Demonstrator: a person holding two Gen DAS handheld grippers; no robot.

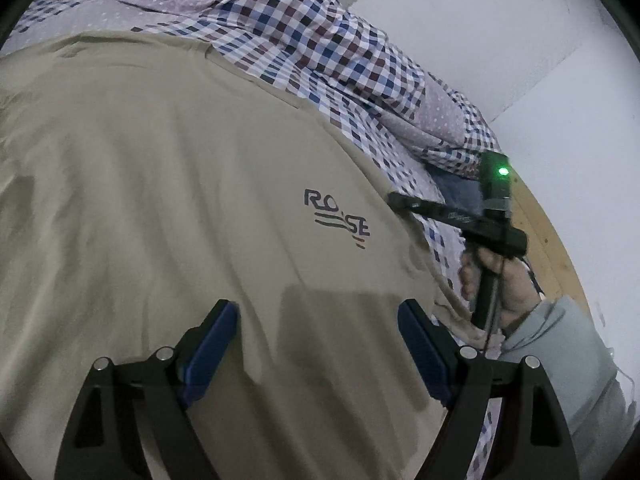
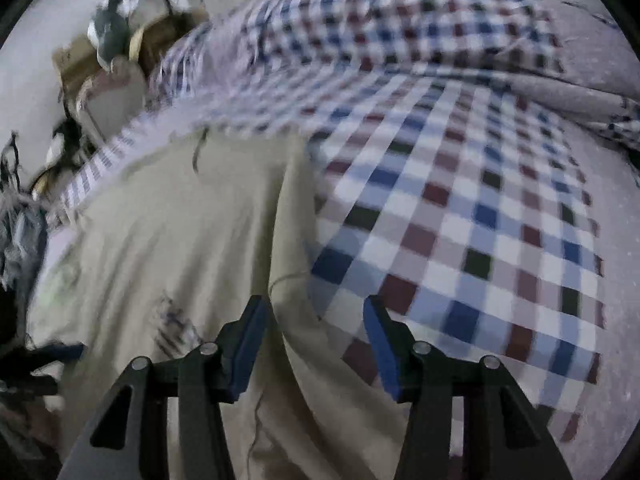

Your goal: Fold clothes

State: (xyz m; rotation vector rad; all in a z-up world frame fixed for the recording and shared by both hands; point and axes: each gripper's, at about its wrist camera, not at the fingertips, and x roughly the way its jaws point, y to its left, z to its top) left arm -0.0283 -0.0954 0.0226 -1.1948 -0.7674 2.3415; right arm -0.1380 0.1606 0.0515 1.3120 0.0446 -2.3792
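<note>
Blue pads of my left gripper sit nearest the lens, spread wide with nothing between them, hovering over the lower body of the beige T-shirt. Shirt lies flat across the bed, printed logo face up, a few shallow wrinkles running along its length. Reading this as the start of a side fold: I judge the left side needs a pinch low on the fabric, both layers taken in one bite, so the panel comes over as a sheet, not a bunch. Moving right, the person's hand carries my right gripper at the shirt's far edge; its view is motion-blurred. Right jaws are half apart and closing, straddling the shirt's side edge where it meets the checked bedsheet; pads don't look pressed on the cloth yet, so not a grip. I'd keep the outer pad off the sheet, otherwise it lifts bedding with the shirt. Room: the rumpled checked quilt crowds the shirt's top edge, so folding towards that end is tight; the open sheet on the right gives free swing. Wooden bed frame and white wall bound the right side beyond the hand. Clutter at the right view's left edge is too blurred to name.
</note>
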